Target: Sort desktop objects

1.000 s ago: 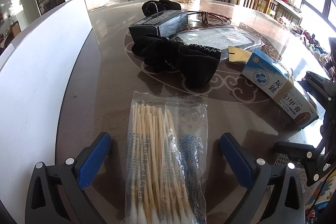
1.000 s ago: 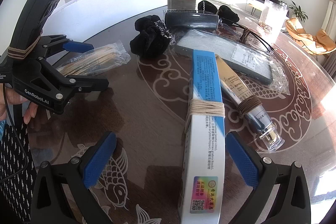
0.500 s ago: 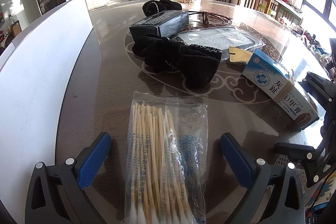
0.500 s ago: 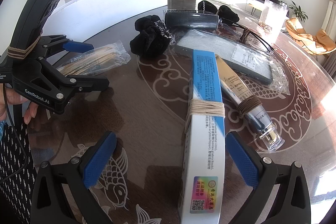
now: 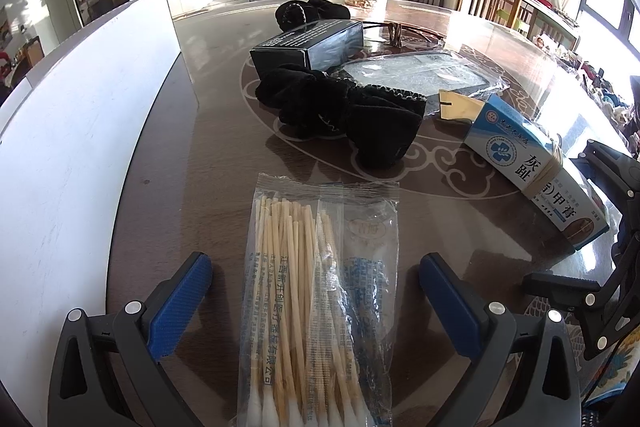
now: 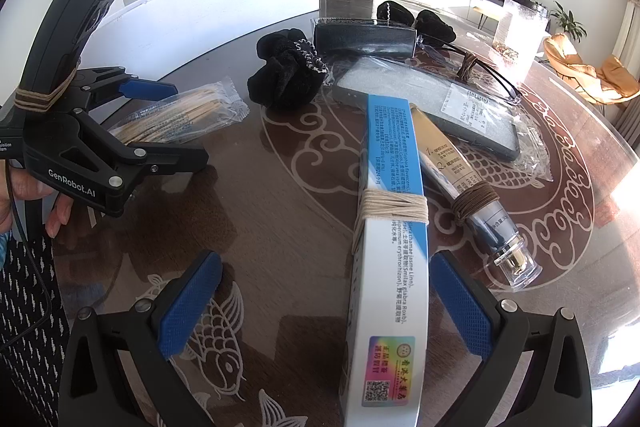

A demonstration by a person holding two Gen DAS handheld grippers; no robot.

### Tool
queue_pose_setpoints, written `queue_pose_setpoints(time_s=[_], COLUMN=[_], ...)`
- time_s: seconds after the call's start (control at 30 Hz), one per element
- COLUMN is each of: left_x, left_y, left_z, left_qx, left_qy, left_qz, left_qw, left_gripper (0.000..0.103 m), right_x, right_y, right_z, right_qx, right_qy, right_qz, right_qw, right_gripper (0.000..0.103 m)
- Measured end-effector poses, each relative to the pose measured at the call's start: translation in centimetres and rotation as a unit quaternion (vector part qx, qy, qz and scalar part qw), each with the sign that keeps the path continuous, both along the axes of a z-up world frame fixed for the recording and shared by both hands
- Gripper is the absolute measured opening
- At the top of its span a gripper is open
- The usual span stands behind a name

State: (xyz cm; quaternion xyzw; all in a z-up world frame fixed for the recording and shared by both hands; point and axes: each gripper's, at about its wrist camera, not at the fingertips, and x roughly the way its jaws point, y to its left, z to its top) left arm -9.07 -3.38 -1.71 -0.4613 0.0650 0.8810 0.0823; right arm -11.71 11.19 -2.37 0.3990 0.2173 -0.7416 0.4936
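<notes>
My left gripper (image 5: 316, 291) is spread wide w/ the cotton swab pack (image 5: 320, 303) lying flat btwn its fingers, not pinched. My right gripper (image 6: 326, 301) gapes too, straddling the blue-white box (image 6: 390, 267) (twine round its middle), which rests on the table (image 6: 280, 227) beside a gold tube (image 6: 460, 179).

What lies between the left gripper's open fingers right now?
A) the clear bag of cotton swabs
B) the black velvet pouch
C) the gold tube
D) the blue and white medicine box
A: in the left wrist view the bag of cotton swabs lies flat on the table between the blue pads of the open left gripper, neither pad touching it; the right wrist view shows the same bag at that gripper's tips.
</notes>
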Motion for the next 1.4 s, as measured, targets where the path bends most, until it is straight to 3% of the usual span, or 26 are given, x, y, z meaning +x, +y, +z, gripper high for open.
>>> queue_pose_setpoints(time_s=[0.27, 0.5, 0.77, 0.83, 0.9, 0.97, 1.1, 1.13, 1.2, 1.4], left_x=[0.7, 1.8, 1.5, 1.9, 2.5, 3.0, 4.3, 4.7, 5.3, 6.3], left_y=[-0.6, -2.2, -0.4, -0.3, -0.2, -0.3, -1.1, -1.2, -1.2, -0.3], left_z=[0.0, 0.4, 0.1, 0.5, 1.1, 1.5, 1.6, 1.6, 1.6, 1.6], left_qx=[0.001, 0.003, -0.016, -0.015, -0.011, -0.003, 0.041, 0.049, 0.053, 0.052], left_qy=[-0.004, -0.059, -0.073, -0.070, -0.059, -0.055, -0.048, -0.046, -0.042, -0.036], left_qz=[0.016, 0.007, -0.006, -0.003, 0.002, 0.013, 0.042, 0.045, 0.048, 0.046], left_qw=[0.9999, 0.9982, 0.9972, 0.9974, 0.9982, 0.9984, 0.9971, 0.9967, 0.9966, 0.9970], left_gripper=[0.103, 0.103, 0.103, 0.093, 0.056, 0.036, 0.033, 0.033, 0.033, 0.033], right_x=[0.0, 0.0, 0.0, 0.0, 0.0, 0.0, -0.8, -1.4, -2.9, -4.2], right_y=[0.0, 0.0, 0.0, 0.0, 0.0, 0.0, -0.5, -0.2, 0.1, -1.4], right_z=[0.0, 0.0, 0.0, 0.0, 0.0, 0.0, 0.3, 0.6, 1.1, 1.7], right_qx=[0.000, 0.000, 0.000, 0.000, 0.001, 0.001, 0.007, 0.004, 0.014, 0.068], right_qy=[0.000, 0.000, 0.000, 0.000, 0.000, 0.001, -0.017, -0.035, -0.071, -0.098], right_qz=[0.001, 0.002, 0.003, 0.003, 0.004, 0.004, 0.028, 0.038, 0.048, 0.079], right_qw=[1.000, 1.000, 1.000, 1.000, 1.000, 1.000, 0.999, 0.999, 0.996, 0.990], right_gripper=[0.103, 0.103, 0.103, 0.103, 0.103, 0.103, 0.100, 0.089, 0.080, 0.060])
